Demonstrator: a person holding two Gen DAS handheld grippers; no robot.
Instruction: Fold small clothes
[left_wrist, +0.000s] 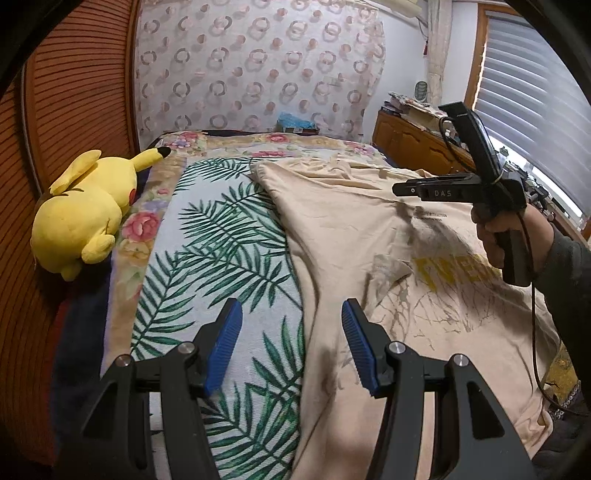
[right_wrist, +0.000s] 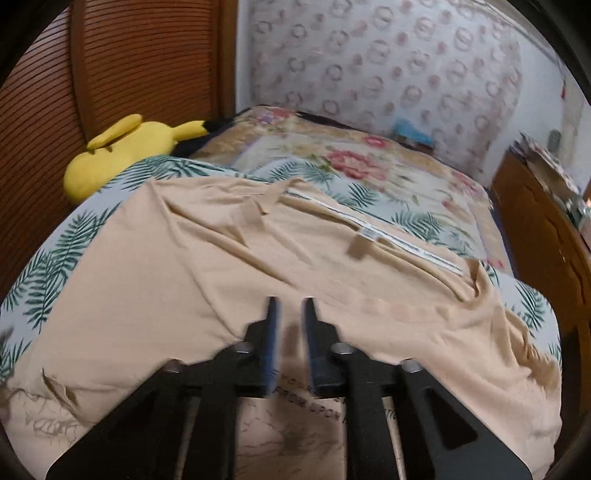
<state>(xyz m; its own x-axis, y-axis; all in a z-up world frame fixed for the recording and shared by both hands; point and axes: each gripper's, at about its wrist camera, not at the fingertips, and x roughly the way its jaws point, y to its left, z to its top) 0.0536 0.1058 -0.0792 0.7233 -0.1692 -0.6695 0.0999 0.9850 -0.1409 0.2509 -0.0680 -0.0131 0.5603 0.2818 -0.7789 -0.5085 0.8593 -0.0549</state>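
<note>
T-shirt (left_wrist: 351, 236), beige, soft and floppy, is lying ahead of the wide-open left gripper (left_wrist: 291, 343); right gripper (right_wrist: 290, 332) is hovering narrowly parted above it, holding nothing; its edge looks easiest to pinch.

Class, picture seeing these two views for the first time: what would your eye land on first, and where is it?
Probably the bright yellow plush toy lying at the bed's left edge against the slatted wooden panel. Next, the beige T-shirt spread over the palm-leaf sheet, with the open left gripper above its edge.

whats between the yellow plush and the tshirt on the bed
In the left wrist view, only the palm-leaf cover and its floral border separate the yellow plush from the beige t-shirt.
</note>
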